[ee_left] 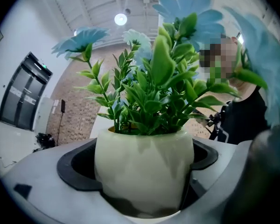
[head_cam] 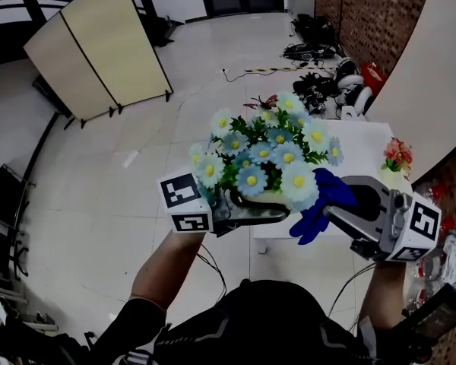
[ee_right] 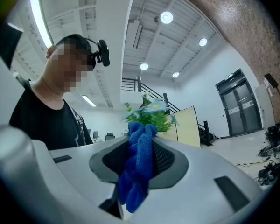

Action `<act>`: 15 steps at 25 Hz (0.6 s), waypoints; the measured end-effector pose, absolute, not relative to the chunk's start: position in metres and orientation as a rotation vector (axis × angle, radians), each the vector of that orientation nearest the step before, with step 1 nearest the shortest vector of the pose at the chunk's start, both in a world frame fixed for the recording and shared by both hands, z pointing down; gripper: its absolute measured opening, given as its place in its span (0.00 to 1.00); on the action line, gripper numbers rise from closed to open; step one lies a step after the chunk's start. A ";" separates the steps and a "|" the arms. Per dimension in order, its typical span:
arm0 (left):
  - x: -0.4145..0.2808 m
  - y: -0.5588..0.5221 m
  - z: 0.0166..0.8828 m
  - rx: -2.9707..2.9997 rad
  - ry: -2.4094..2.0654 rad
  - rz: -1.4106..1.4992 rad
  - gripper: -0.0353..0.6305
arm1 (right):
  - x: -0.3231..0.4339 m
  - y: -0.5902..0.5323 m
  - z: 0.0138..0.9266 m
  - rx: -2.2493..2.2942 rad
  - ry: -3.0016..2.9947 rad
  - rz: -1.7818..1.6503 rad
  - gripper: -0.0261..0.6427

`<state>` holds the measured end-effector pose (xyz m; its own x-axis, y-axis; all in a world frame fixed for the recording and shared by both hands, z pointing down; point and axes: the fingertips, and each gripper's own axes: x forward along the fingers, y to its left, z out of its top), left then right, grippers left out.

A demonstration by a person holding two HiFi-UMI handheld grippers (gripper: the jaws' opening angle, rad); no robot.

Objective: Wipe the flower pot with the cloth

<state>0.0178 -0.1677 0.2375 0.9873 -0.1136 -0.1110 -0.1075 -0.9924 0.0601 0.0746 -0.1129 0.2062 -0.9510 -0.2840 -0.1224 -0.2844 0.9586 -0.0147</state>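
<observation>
- The left gripper (head_cam: 239, 213) has its jaws closed round the pale flower pot (ee_left: 142, 171), one jaw on each side of its rounded wall. It holds the pot upright in the air in front of the person.
- The pot carries green leaves and pale blue flowers (head_cam: 270, 154), which hide most of it in the head view.
- The right gripper (head_cam: 336, 210) is clamped on a bunched blue cloth (ee_right: 139, 167). The cloth sticks out beyond the jaw tips and hangs below them.
- In the head view the cloth is just to the right of the pot, up against the outer blooms. I cannot tell whether it touches the pot's wall.
- Judged from this, both things are picked up and brought together, so the preparation is done.
- The wiping itself looks to be at its start or barely under way. The wall facing the left gripper view shows no cloth on it.
- Going round the pot's sides and setting it back down remain.
- Beyond the pot stands a white table (head_cam: 365, 139) with a small bunch of red flowers (head_cam: 397, 154) near its far right edge.
- Below and to the left of the pot spreads a pale tiled floor (head_cam: 137, 204).
- Far to the left of the pot stands a beige folding screen (head_cam: 99, 48).
- Behind the table runs a brick wall (head_cam: 380, 14), with cables and gear (head_cam: 319, 82) heaped on the floor at its foot.
</observation>
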 end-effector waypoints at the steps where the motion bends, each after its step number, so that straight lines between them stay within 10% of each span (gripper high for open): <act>1: 0.021 -0.160 0.240 3.088 -0.139 -0.182 0.90 | 0.091 -0.115 0.207 -0.439 2.959 -0.019 0.19; 15: 0.036 -0.102 0.222 3.129 0.193 -0.106 0.90 | 0.060 -0.166 0.215 0.178 2.999 -0.148 0.19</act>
